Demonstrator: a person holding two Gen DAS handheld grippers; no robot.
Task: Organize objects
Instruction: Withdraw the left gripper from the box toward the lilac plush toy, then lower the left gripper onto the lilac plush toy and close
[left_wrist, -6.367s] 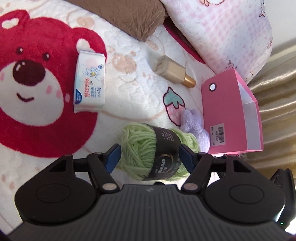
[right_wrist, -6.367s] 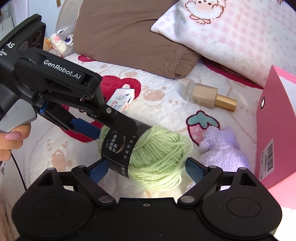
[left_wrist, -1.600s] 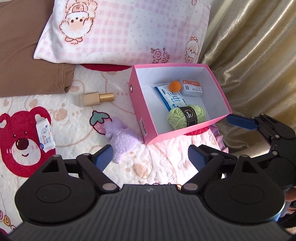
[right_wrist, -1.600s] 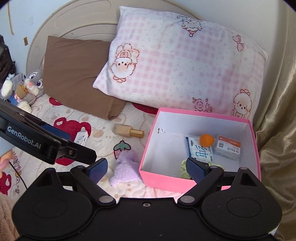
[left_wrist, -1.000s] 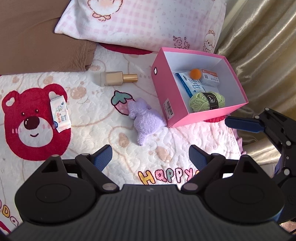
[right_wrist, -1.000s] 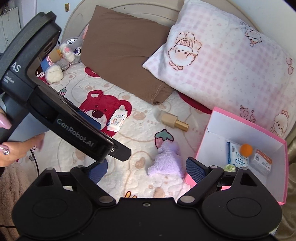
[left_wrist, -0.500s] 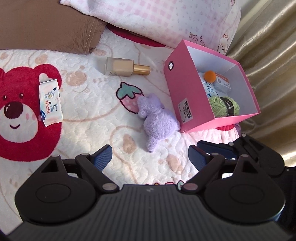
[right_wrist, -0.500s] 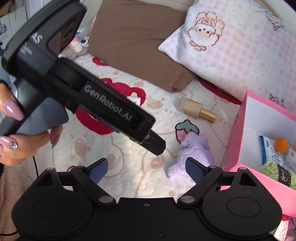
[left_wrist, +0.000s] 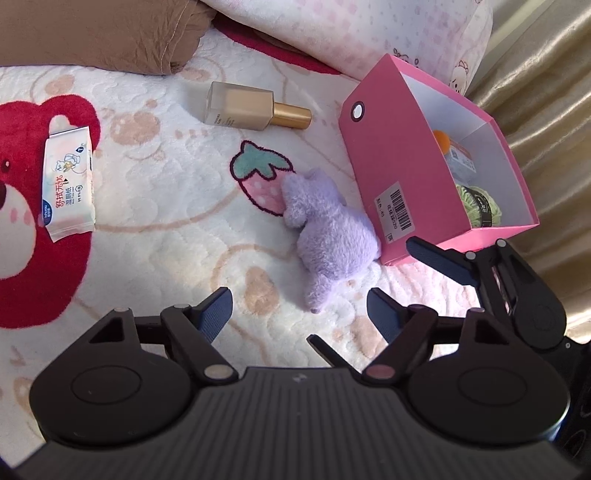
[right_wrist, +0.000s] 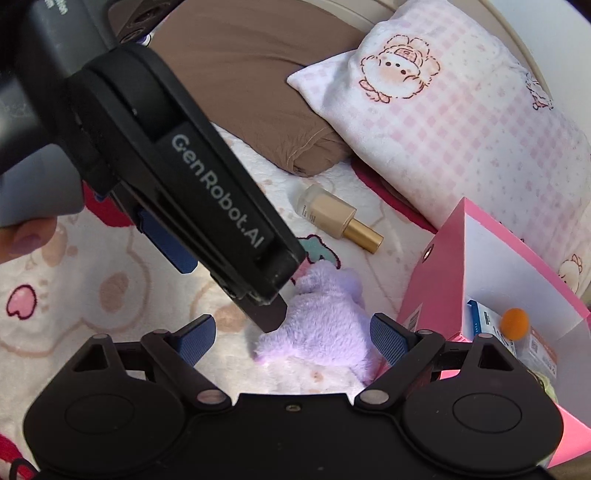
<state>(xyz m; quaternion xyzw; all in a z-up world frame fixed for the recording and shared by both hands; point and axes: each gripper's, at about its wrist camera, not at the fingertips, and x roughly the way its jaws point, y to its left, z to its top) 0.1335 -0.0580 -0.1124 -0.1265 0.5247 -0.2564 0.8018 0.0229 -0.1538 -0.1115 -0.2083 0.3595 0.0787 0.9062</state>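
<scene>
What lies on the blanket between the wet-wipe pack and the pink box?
In the left wrist view, the purple plush toy lies between wet-wipe pack and pink box, against the box.

Right view: the left tool's body (right_wrist: 207, 206) is covering much of the bedspread (right_wrist: 110, 284). The box wall (left_wrist: 391, 173) is hiding most of the yarn (left_wrist: 480, 205). Print on the wipes pack (left_wrist: 68, 184) is reading too small.
</scene>
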